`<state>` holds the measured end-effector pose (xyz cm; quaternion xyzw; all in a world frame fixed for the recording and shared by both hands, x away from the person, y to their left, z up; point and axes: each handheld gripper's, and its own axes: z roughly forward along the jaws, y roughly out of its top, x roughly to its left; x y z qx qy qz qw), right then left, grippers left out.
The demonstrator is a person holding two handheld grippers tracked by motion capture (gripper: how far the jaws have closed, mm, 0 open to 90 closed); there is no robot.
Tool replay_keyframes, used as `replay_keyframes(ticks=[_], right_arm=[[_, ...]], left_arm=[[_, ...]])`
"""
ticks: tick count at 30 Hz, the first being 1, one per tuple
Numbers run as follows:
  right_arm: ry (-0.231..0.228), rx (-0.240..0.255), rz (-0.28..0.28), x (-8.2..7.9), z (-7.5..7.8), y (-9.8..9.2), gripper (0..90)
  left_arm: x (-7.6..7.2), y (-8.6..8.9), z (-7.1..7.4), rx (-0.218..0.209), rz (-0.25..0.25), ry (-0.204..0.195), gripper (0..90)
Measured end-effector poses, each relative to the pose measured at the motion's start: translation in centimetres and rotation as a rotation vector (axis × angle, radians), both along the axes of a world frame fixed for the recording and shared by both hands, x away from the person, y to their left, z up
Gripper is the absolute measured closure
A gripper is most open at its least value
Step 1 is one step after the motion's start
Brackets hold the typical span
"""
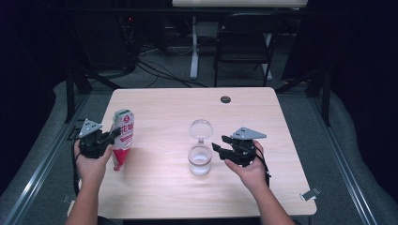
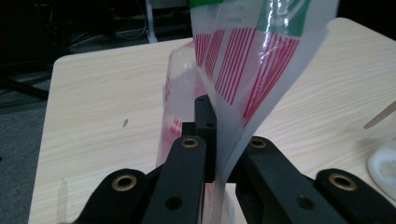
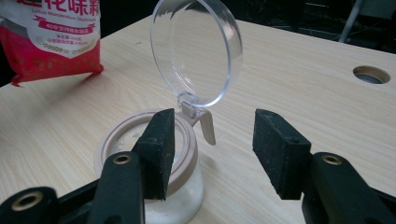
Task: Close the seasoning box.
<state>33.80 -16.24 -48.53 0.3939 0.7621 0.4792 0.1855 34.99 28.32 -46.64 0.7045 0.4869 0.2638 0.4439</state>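
As you look down from the high view, your two hands come in from the bottom edge, one gripper on each side of the table (image 1: 155, 101).
High view, left gripper (image 1: 111, 136): in your left hand, near the table's left edge, jaws pinched on the side of the pouch (image 1: 123, 136).
High view, pouch: red and white, standing roughly upright, its foot at the tabletop.
High view, right gripper (image 1: 219, 143): in your right hand, jaws apart, tips just beside the jar (image 1: 200, 161).
High view, jar: clear, near the table's middle, with its clear lid (image 1: 201, 128) hinged up and open.
Left gripper view, left gripper (image 2: 215, 154): you see both jaws closed together on a thin fold of the pouch (image 2: 243, 70); the film rises between them, showing red stripes and a green band.
Right gripper view, right gripper (image 3: 212, 144): jaws spread wide, nothing between the pads; you cannot tell whether the left pad touches the jar's rim.
Right gripper view, jar (image 3: 182, 186): low at left, tan collar, lid (image 3: 196, 51) standing upright on its hinge.
Right gripper view, pouch (image 3: 53, 39): far upper left, well apart from the jar.
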Motion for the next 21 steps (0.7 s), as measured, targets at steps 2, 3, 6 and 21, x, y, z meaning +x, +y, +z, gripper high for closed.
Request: replay_keyframes(ticks=[2, 3, 6, 21], right_arm=[[-0.006, 0.001, -0.013, -0.3, 0.0, -0.4, 48.7], [-0.006, 0.001, -0.016, -0.4, 0.0, -0.5, 48.7], [-0.009, 0.003, -0.032, -0.8, 0.1, -1.0, 48.6], [-0.064, -0.078, -0.107, -2.3, 0.1, -3.1, 46.2]], left_arm=[[0.0, -0.2, 0.4, -0.011, -0.01, -0.01, 90.0], [0.1, -0.3, 0.5, -0.018, -0.017, -0.01, 90.0], [0.3, -0.9, 0.9, -0.038, -0.049, -0.01, 90.0], [0.9, -6.1, 2.0, -0.036, -0.251, -0.019, 90.0]])
